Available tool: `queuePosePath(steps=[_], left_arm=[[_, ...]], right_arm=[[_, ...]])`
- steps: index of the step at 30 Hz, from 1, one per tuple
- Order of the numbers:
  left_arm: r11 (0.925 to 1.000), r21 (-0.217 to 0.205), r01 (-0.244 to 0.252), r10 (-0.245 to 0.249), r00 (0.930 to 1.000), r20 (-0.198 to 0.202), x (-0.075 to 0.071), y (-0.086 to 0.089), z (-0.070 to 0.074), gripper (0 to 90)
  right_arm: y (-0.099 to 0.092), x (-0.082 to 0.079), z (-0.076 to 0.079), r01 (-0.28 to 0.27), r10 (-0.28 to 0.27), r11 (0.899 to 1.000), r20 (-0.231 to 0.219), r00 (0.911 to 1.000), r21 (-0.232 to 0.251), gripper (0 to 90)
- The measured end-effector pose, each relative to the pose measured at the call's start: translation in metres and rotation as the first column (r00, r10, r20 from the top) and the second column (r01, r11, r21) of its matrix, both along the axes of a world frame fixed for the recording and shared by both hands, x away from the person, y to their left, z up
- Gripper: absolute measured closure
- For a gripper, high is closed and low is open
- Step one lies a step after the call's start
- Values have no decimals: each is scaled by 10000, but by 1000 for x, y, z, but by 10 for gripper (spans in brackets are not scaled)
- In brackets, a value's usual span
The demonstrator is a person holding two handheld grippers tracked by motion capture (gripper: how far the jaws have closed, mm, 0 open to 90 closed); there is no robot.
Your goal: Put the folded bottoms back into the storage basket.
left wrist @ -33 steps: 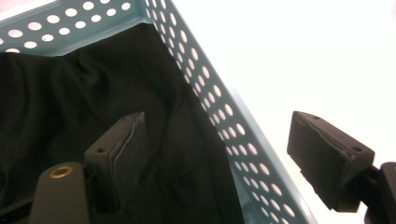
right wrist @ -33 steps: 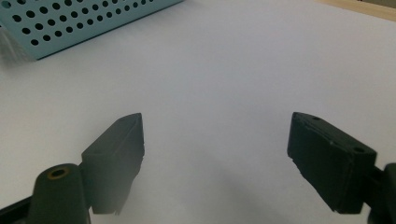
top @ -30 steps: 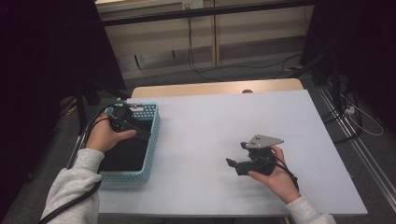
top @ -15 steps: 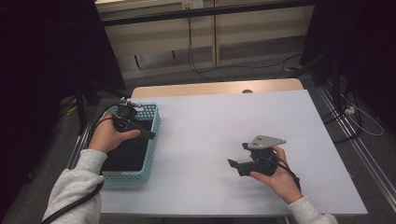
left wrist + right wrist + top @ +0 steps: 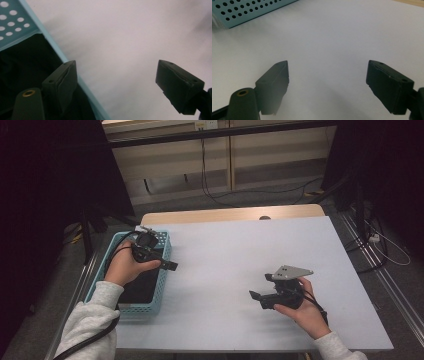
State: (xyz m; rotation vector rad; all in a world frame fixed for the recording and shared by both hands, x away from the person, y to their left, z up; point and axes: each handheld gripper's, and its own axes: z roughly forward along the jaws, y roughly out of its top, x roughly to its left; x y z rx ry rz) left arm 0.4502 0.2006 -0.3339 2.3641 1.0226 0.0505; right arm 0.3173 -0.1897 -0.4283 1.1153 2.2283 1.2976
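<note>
A light blue perforated basket (image 5: 164,251) stands at the table's left edge, with something dark (image 5: 140,287) lying inside it. My left gripper (image 5: 170,265) hovers over the basket's right rim (image 5: 56,47), jaws open and empty, pointing right toward the table. In the left gripper view one jaw is above the dark inside, the other above the white tabletop. My right gripper (image 5: 257,299) rests low over the white table at the front right, open with nothing between its jaws, pointing left. The basket's wall (image 5: 249,10) lies far ahead of it.
The white tabletop (image 5: 235,250) stretches between the two grippers. A wooden strip (image 5: 230,213) runs along its far edge. Cables lie on the floor beyond and to the right of the table.
My left gripper has moved from over the basket's inside toward its right rim and the table. The right gripper has stayed put.
</note>
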Motion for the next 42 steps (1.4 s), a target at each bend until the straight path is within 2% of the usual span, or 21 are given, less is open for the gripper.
queuePosePath(steps=[21,42], left_arm=[[9961,-300,827,-828,9966,-31,-13,-29,-12,164],[9920,-601,1112,-1118,9937,-69,-23,-41,-20,158]], right_arm=[[-16,-4,-1,98,-98,9999,-40,9999,-64,181],[-30,-9,-2,175,-176,9997,-91,9998,-175,181]])
